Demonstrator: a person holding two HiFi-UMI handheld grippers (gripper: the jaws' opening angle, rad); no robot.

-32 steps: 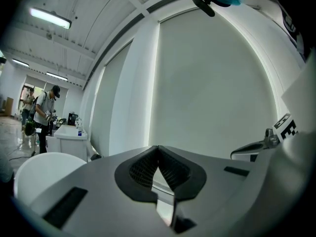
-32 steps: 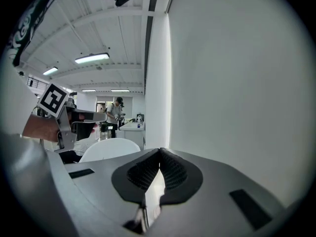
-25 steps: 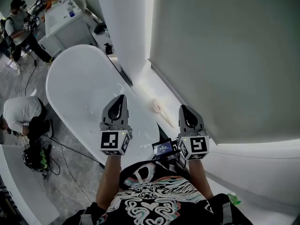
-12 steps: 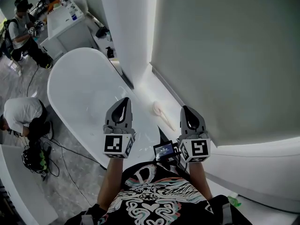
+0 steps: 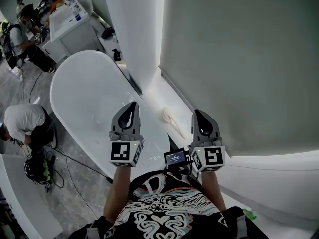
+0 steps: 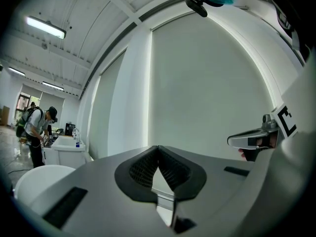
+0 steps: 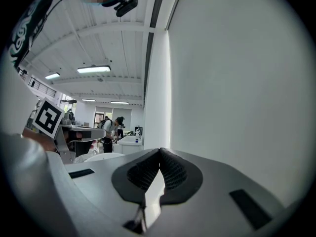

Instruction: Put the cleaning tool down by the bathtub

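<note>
I hold my left tool (image 5: pixel 131 106) and right tool (image 5: pixel 198 114) level, jaws together on nothing, since neither has anything to carry. Between them, lower down, the pale cleaning tool (image 5: pixel 169 118) lies on the white ledge (image 5: pixel 162 86) just beside the bathtub (image 5: pixel 79 93). I judge the put-down done.

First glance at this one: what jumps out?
The big white bathtub fills the head view's left. Nearer, the left tool and right tool point level, both shut and empty. Between them a pale cleaning implement lies on the white ledge beside the tub.
</note>
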